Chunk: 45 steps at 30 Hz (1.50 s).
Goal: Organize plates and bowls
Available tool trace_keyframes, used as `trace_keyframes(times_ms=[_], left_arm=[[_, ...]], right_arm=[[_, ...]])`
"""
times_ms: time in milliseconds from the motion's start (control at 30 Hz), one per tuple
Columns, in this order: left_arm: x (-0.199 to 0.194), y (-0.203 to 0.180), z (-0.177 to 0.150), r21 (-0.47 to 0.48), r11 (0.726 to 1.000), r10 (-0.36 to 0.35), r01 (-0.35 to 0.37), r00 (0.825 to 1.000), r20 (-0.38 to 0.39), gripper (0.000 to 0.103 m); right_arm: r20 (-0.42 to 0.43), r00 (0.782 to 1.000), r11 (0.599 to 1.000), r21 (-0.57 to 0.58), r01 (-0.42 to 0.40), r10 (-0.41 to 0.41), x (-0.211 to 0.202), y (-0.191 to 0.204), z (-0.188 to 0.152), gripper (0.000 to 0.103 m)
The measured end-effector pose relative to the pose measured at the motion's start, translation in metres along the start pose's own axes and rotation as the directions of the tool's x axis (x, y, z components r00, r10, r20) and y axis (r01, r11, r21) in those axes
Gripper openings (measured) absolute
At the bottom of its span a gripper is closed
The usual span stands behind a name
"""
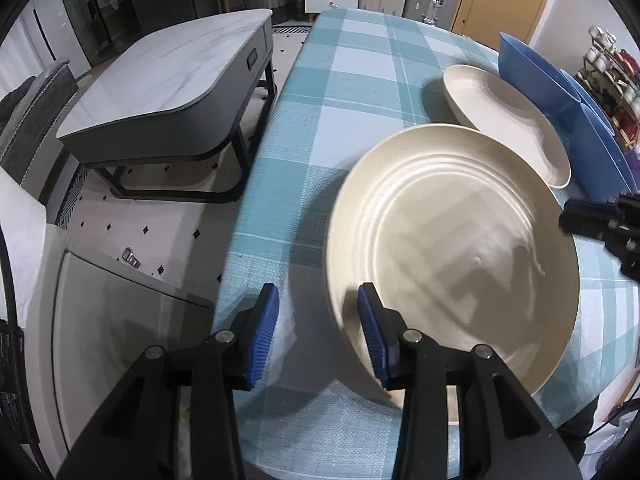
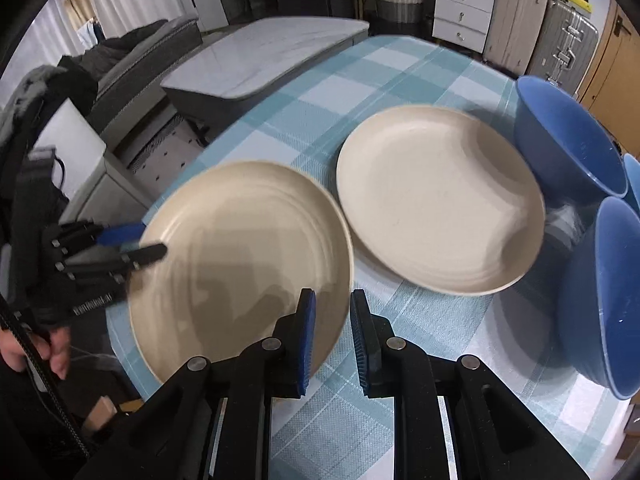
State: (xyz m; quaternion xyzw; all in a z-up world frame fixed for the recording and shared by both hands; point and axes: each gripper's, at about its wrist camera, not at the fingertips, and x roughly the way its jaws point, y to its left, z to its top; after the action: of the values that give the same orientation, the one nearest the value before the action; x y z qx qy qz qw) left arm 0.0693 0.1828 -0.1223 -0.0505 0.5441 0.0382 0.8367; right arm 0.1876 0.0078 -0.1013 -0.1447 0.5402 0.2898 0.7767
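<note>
On a table (image 1: 352, 80) spread with a teal-and-white checked cloth, two cream plates sit side by side — the near plate (image 2: 240, 264) ridged with concentric rings, the far plate (image 2: 436, 200) plainer and just beside it, their rims almost touching. The left gripper (image 1: 318, 332) straddles the near plate's outer rim, one blue pad above the dish and one outside it, jaws standing apart with no pad pressing on the rim; that stance reads as a grip either forming or let go, which of the two cannot be told. The right gripper (image 2: 332, 340) hovers over the opposite edge of the same plate, its pads drawn close together with only a narrow gap and nothing visibly pinched between them. The near plate looks blurred and seems to tilt off the cloth on the left gripper's side, though what bears it is unclear. Blue bowls (image 2: 568, 140) wait at the table's right side, tipped on their sides and nested close — likely the next things to sort. Stacking the ringed plate onto its neighbour appears to be the step in hand. A person's hand (image 2: 36, 344) steadies the left tool.
</note>
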Motion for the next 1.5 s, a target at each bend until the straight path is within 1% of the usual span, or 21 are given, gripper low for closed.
trace_keyframes(times_ms=[67,233,367,500,600,700,800,933,1000,1033,1100,1133,1167,1300,1333,1367,1400,1433,1500], left_arm=[[0.0,0.001,0.0,0.0,1.0,-0.003,0.003,1.0,0.0,0.041],[-0.001,0.005,0.0,-0.006,1.0,-0.002,0.002,1.0,0.002,0.044],[-0.002,0.007,0.0,-0.01,1.0,0.0,0.0,1.0,0.004,0.047],[-0.007,0.007,-0.001,-0.011,1.0,0.01,-0.01,1.0,0.013,0.046],[-0.016,0.004,-0.002,-0.01,1.0,-0.003,0.004,0.999,0.041,0.046],[-0.028,-0.002,-0.002,-0.006,1.0,-0.018,0.019,0.997,0.075,0.046],[-0.044,-0.013,0.0,0.006,0.999,-0.044,0.043,0.991,0.123,0.046],[-0.07,-0.033,-0.001,0.034,0.997,-0.074,0.069,0.976,0.205,0.046],[-0.082,-0.043,-0.001,0.05,0.995,-0.099,0.089,0.964,0.245,0.047],[-0.09,-0.051,-0.001,0.07,0.992,-0.117,0.102,0.956,0.271,0.047],[-0.099,-0.064,0.001,0.096,0.99,-0.124,0.1,0.946,0.299,0.049],[-0.102,-0.071,0.002,0.108,0.989,-0.13,0.101,0.943,0.307,0.051],[-0.105,-0.076,0.003,0.119,0.987,-0.138,0.105,0.939,0.314,0.051],[-0.111,-0.1,0.008,0.153,0.981,-0.165,0.12,0.929,0.33,0.051],[-0.111,-0.105,0.009,0.159,0.98,-0.17,0.123,0.928,0.332,0.052],[-0.112,-0.11,0.01,0.158,0.98,-0.172,0.124,0.925,0.338,0.052],[-0.112,-0.113,0.01,0.15,0.982,-0.162,0.117,0.925,0.345,0.052],[-0.113,-0.117,0.011,0.143,0.984,-0.152,0.106,0.922,0.357,0.053],[-0.113,-0.123,0.011,0.145,0.984,-0.149,0.102,0.919,0.365,0.053]], right_arm=[[-0.016,1.0,1.0,-0.005,0.017,-0.017,0.007,0.001,0.0,0.018],[-0.061,0.998,1.0,0.011,0.006,-0.005,0.024,-0.002,-0.005,0.017],[-0.058,0.998,0.999,0.034,-0.033,0.035,0.029,-0.007,-0.006,0.018],[-0.054,0.997,0.998,0.051,-0.048,0.051,0.029,-0.012,-0.006,0.018],[-0.013,1.0,0.999,0.039,-0.001,0.002,0.019,-0.012,-0.007,0.018],[0.053,0.999,0.999,0.048,0.002,-0.004,0.001,-0.011,-0.007,0.018],[0.132,0.991,0.998,0.067,0.003,-0.011,-0.021,-0.01,-0.011,0.019],[0.237,0.971,0.996,0.09,0.021,-0.042,-0.051,-0.008,-0.021,0.024],[0.292,0.954,0.993,0.112,0.032,-0.064,-0.065,-0.008,-0.029,0.029],[0.312,0.948,0.992,0.124,0.03,-0.068,-0.072,-0.01,-0.031,0.032],[0.352,0.932,0.988,0.15,0.032,-0.084,-0.084,-0.012,-0.04,0.037],[0.37,0.924,0.986,0.162,0.034,-0.092,-0.089,-0.013,-0.044,0.042],[0.384,0.918,0.984,0.175,0.037,-0.103,-0.094,-0.015,-0.049,0.047],[0.435,0.889,0.972,0.23,0.042,-0.141,-0.112,-0.023,-0.067,0.052],[0.442,0.885,0.969,0.243,0.04,-0.147,-0.115,-0.026,-0.069,0.055],[0.451,0.879,0.965,0.261,0.037,-0.156,-0.119,-0.03,-0.074,0.061],[0.46,0.873,0.96,0.277,0.034,-0.164,-0.123,-0.033,-0.079,0.064],[0.469,0.866,0.956,0.291,0.03,-0.171,-0.126,-0.036,-0.083,0.07],[0.493,0.85,0.95,0.31,0.026,-0.185,-0.133,-0.042,-0.091,0.072]])
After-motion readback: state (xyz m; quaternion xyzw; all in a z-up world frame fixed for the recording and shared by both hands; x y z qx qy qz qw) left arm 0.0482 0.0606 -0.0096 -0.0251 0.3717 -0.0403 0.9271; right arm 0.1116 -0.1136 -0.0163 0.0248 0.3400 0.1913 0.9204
